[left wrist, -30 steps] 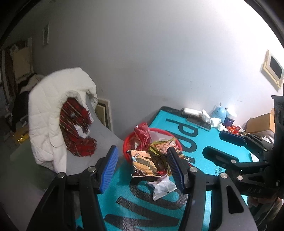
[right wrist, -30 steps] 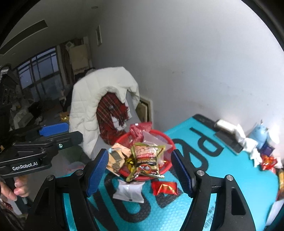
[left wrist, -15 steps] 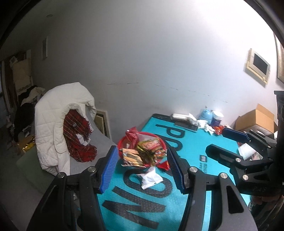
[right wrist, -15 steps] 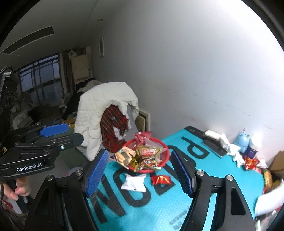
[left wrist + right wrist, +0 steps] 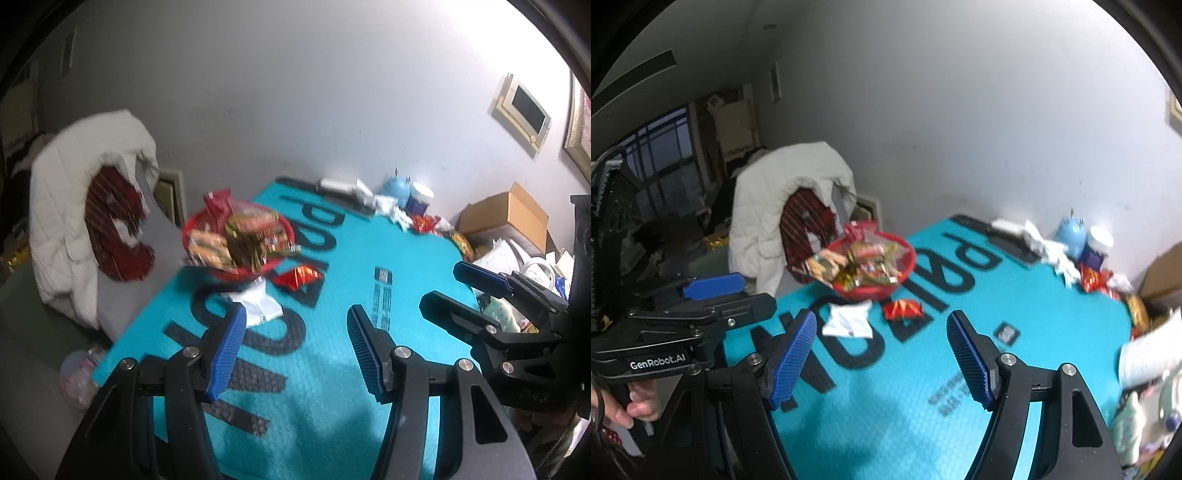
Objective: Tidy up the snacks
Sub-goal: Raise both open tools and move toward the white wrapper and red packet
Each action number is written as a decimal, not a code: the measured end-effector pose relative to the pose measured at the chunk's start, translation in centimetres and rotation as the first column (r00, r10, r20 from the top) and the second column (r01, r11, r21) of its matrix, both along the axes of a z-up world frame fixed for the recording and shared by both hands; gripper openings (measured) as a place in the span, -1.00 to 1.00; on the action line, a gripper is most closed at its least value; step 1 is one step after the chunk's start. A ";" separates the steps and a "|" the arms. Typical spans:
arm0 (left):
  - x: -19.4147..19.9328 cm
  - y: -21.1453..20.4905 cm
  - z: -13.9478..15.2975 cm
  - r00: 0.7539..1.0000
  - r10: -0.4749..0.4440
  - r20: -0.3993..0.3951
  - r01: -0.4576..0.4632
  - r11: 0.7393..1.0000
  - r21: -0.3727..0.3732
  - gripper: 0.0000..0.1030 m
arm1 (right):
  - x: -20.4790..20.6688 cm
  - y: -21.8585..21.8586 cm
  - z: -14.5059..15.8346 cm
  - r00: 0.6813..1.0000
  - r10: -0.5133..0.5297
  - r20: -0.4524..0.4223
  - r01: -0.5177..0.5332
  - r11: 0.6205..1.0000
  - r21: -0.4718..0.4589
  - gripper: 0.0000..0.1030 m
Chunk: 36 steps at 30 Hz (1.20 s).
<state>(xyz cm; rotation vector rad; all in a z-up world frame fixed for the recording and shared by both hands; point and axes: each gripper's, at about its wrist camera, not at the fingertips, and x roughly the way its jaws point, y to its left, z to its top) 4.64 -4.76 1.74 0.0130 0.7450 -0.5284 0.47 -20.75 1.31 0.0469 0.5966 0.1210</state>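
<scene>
A red basket (image 5: 284, 226) (image 5: 908, 254) heaped with snack packets stands at the far left corner of the teal mat (image 5: 369, 266) (image 5: 1015, 314). In front of it lie a white packet (image 5: 260, 304) (image 5: 849, 319) and a red-orange packet (image 5: 299, 277) (image 5: 903, 309). My left gripper (image 5: 295, 332) hangs open over the mat's near part, well short of both packets, with nothing between its blue pads. My right gripper (image 5: 881, 345) is open and empty too. Each gripper appears in the other's view: the right one (image 5: 469, 291) at the right, the left one (image 5: 713, 291) at the left.
More snack packets (image 5: 1095, 278), crumpled tissue (image 5: 1052, 251), a blue round object (image 5: 1073, 232) and a jar (image 5: 1099, 245) crowd the mat's far right end. A cardboard box (image 5: 513, 216) stands beyond. A chair with a white coat (image 5: 74, 221) (image 5: 775, 206) is left of the table.
Both grippers have drawn back from the basket, which now looks smaller and farther away. More of the teal mat and the right-hand clutter has come into view. Neither gripper's jaws changed.
</scene>
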 end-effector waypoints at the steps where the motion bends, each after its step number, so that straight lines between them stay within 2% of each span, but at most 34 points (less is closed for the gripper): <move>1: 0.0 -0.1 -0.4 1.000 -0.001 -0.010 0.001 1.000 0.003 0.09 | 0.1 -0.1 -0.5 1.000 -0.002 -0.013 0.002 1.000 0.005 0.43; 14: 3.9 -0.6 -5.2 0.989 0.033 -0.145 -0.036 0.999 -0.020 0.09 | 3.8 -0.9 -6.4 0.984 0.028 -0.175 -0.011 0.995 0.101 0.43; 18: 5.8 -0.4 -6.3 0.986 0.071 -0.150 -0.072 0.997 -0.002 0.09 | 5.5 -0.9 -7.4 0.977 0.029 -0.211 -0.006 0.994 0.107 0.43; 23: 8.3 -0.4 -8.0 0.976 0.086 -0.199 -0.090 0.996 -0.012 0.09 | 7.9 -0.9 -8.3 0.972 0.018 -0.234 0.000 0.997 0.075 0.43; 29: 11.0 -0.7 -9.6 0.970 0.095 -0.226 -0.096 0.995 0.007 0.09 | 11.2 -1.3 -9.7 0.969 0.009 -0.249 0.008 0.998 0.064 0.43; 36: 13.0 -0.6 -11.2 0.961 0.093 -0.259 -0.099 0.995 -0.013 0.09 | 14.7 -1.6 -11.0 0.970 0.013 -0.244 -0.003 0.999 0.041 0.43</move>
